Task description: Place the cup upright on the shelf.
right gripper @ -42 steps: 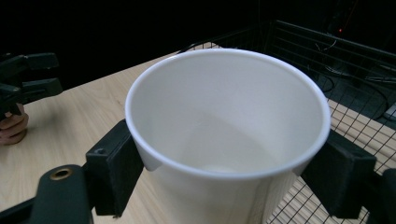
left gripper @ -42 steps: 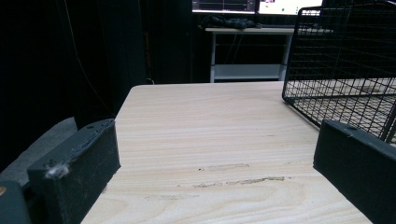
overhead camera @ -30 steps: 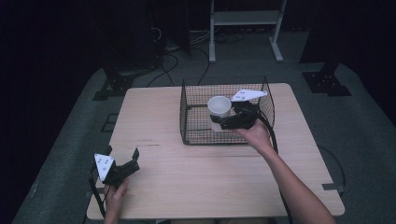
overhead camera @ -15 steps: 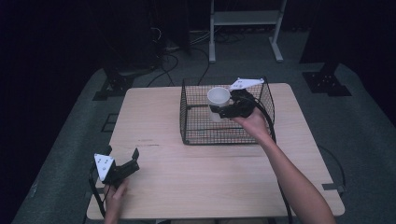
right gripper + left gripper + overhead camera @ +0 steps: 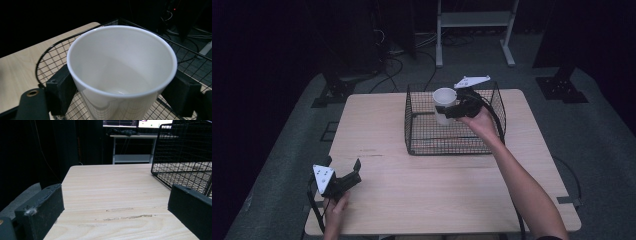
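A white cup [image 5: 444, 104] hangs upright over the black wire basket [image 5: 422, 145], its rim above the basket's top edge. My right gripper [image 5: 451, 112] is shut on the cup [image 5: 120, 72], one black jaw on each side of its wall; the cup is empty inside. At the table's front left corner my left gripper [image 5: 343, 170] rests low and open, nothing between its jaws. The left gripper view looks across bare wood toward the basket [image 5: 185, 152] at the right.
The basket stands on the far middle of the light wooden table [image 5: 432, 200]. A white shelf frame [image 5: 472, 22] and cables lie on the floor beyond the table. Cables trail from both grippers.
My right gripper has lifted the cup up out of the basket and a little toward the far side. The left gripper has stayed in place.
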`<state>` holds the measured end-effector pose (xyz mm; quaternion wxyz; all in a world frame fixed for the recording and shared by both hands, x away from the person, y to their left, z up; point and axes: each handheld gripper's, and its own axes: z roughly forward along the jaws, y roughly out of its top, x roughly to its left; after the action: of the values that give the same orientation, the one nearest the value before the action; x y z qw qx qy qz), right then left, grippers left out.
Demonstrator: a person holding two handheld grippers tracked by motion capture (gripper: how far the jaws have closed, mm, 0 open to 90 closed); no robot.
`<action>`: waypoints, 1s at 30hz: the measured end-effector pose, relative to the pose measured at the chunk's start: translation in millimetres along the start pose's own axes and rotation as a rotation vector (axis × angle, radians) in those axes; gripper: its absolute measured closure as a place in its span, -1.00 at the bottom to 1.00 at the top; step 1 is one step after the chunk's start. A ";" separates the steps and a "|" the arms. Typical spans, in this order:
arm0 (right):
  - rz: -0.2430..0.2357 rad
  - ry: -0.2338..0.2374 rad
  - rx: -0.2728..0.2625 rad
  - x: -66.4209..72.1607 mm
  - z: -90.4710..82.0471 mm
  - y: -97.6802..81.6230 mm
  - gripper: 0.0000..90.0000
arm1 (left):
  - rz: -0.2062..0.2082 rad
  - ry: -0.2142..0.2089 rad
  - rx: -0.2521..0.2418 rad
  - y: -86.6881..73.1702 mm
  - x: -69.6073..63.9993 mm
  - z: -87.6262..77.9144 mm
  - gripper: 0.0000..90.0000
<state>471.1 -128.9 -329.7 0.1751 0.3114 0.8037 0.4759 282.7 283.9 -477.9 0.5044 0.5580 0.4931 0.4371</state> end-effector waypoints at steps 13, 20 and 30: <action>0.051 0.055 0.032 -27.6 19.0 -14.1 -0.57 | -0.001 0.001 0.000 0.0 0.1 0.1 -1.00; 0.024 0.075 0.055 -31.8 26.9 -5.6 -0.57 | -0.004 0.003 0.001 0.0 0.5 0.4 -1.00; 0.033 0.107 0.101 -44.3 44.0 -11.4 -0.57 | -0.012 0.003 0.002 0.1 1.4 0.9 -1.00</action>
<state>525.7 -133.6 -361.7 0.1079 0.3072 0.8296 0.4535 283.8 285.2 -477.9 0.5058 0.5549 0.4977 0.4342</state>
